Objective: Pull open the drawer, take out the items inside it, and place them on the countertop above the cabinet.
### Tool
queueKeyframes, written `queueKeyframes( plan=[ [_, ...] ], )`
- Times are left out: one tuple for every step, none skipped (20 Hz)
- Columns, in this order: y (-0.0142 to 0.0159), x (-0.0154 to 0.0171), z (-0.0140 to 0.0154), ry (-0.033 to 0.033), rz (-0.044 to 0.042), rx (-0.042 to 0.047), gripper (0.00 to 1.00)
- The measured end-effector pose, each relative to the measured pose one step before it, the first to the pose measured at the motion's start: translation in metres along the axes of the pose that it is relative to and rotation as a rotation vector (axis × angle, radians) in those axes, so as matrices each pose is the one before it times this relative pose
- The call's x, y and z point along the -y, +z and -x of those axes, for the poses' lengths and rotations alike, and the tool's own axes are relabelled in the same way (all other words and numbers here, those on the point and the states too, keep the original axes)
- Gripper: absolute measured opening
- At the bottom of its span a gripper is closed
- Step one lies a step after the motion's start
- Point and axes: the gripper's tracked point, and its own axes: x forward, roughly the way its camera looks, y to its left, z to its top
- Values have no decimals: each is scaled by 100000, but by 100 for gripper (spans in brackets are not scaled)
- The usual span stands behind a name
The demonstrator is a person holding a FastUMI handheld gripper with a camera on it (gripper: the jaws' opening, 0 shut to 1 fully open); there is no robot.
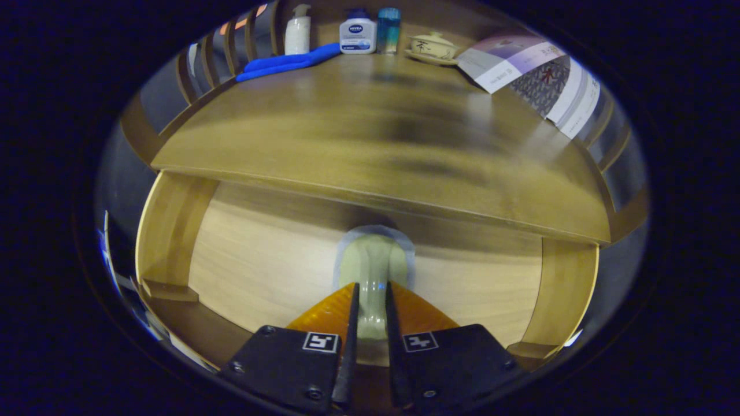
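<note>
The gripper (370, 289) has its two fingers drawn close together on the narrow neck of a pale green ceramic drawer knob (373, 271), one finger pressing each side of it, so the knob is clamped between them with only its thickness keeping them apart. The knob's broad round head sits just beyond the fingertips, against a grey backing plate fixed at the middle of the light wooden drawer front (260, 260). The drawer front fills the space beneath the overhanging front edge of the darker wooden countertop (370, 138); whether the drawer has come out at all cannot be told from here, and nothing of its inside is visible. Curved wooden legs (167, 231) stand at both sides of the drawer front.

Along the far edge of the countertop stand a white pump bottle (298, 30), a white tube with a dark blue cap (358, 33), a teal cylindrical container (388, 29) and a cream lidded ceramic bowl on a saucer (432, 47). A bright blue flat tool (289, 60) lies near the far left corner, just in front of the pump bottle. Printed paper sheets (537, 75) lean along the right edge.
</note>
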Motion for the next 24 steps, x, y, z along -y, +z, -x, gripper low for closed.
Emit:
queueKeyframes(
  plan=[
    [-219, -55, 161, 696, 297, -1018, 24],
    [-111, -94, 155, 804, -436, -246, 23],
    [-127, -174, 287, 1434, -309, -393, 23],
    [-101, 13, 332, 710, -645, 236, 23],
    [102, 173, 488, 108, -407, 591, 23],
    [103, 165, 575, 265, -370, 761, 23],
    [75, 115, 673, 383, -430, 978, 23],
    [-12, 149, 698, 197, -71, 723, 23],
    [-39, 185, 813, -14, 6, 469, 23],
    [-57, 156, 788, -27, 35, 783, 23],
    [105, 197, 893, -123, 291, 820, 23],
    [-31, 129, 755, 1, 184, 682, 23],
    [155, 67, 852, 130, -147, 933, 23],
    [191, 40, 758, 262, -228, 962, 23],
    [363, 9, 796, 317, -275, 972, 23],
    [345, 19, 717, 258, -561, 1184, 23],
    [471, 47, 729, 143, -294, 1024, 23],
    [409, -76, 607, 407, -312, 740, 23],
    [604, -128, 626, 447, -334, 1061, 23],
    [641, 7, 575, -81, -109, 959, 23],
    [741, -47, 435, -179, 320, 1020, 23],
    [678, -31, 296, -308, 203, 980, 23],
    [914, -155, 303, 254, -450, 1174, 23],
    [797, -149, 135, 236, -583, 897, 23]
  ],
)
